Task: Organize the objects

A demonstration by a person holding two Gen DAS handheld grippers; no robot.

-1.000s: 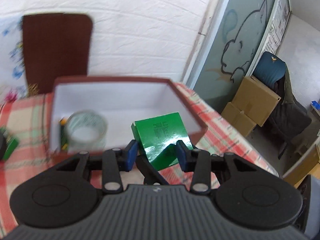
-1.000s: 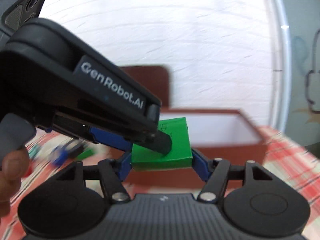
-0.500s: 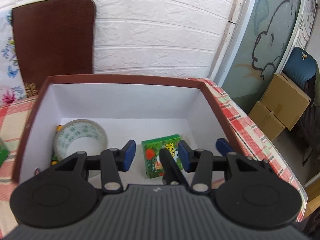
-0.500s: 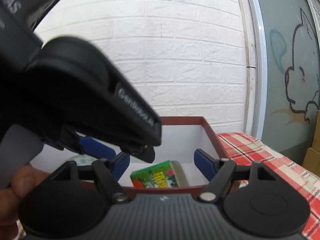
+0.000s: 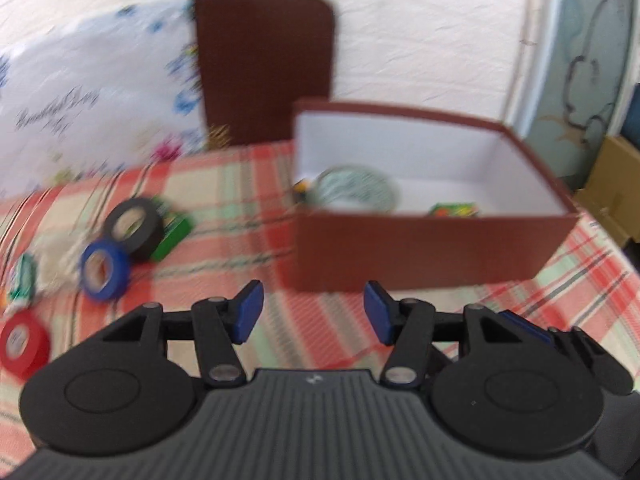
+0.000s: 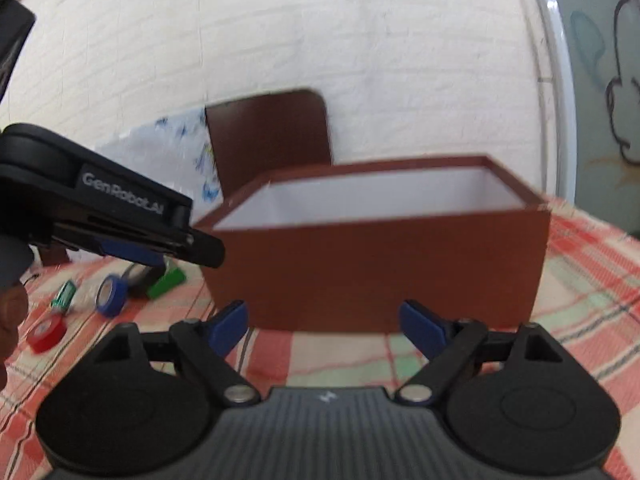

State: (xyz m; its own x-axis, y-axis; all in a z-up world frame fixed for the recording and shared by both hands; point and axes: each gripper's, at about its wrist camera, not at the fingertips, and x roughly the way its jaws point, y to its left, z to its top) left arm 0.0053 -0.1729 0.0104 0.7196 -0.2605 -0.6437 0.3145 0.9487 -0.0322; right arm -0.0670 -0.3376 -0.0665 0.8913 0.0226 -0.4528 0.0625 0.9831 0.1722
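Observation:
A brown box (image 5: 424, 248) with white inner walls stands on the checked tablecloth; it also shows in the right wrist view (image 6: 384, 264). Inside it lie a clear tape roll (image 5: 356, 192) and a small green box (image 5: 454, 210). My left gripper (image 5: 312, 316) is open and empty, in front of the box's near wall. My right gripper (image 6: 324, 326) is open and empty, also in front of the box. Left of the box lie a black tape roll (image 5: 134, 228), a blue tape roll (image 5: 105, 274), a red tape roll (image 5: 22, 346) and a green box (image 5: 172, 236).
The box's brown lid (image 5: 264, 68) leans on the white brick wall behind. A floral white bag (image 5: 88, 108) stands at the back left. The left gripper's body (image 6: 100, 216) crosses the right wrist view. Cardboard boxes (image 5: 616, 184) lie beyond the table's right edge.
The small green box was released into the brown box. Both grippers have pulled back out of the box and now sit low in front of it. The left view has swung left.

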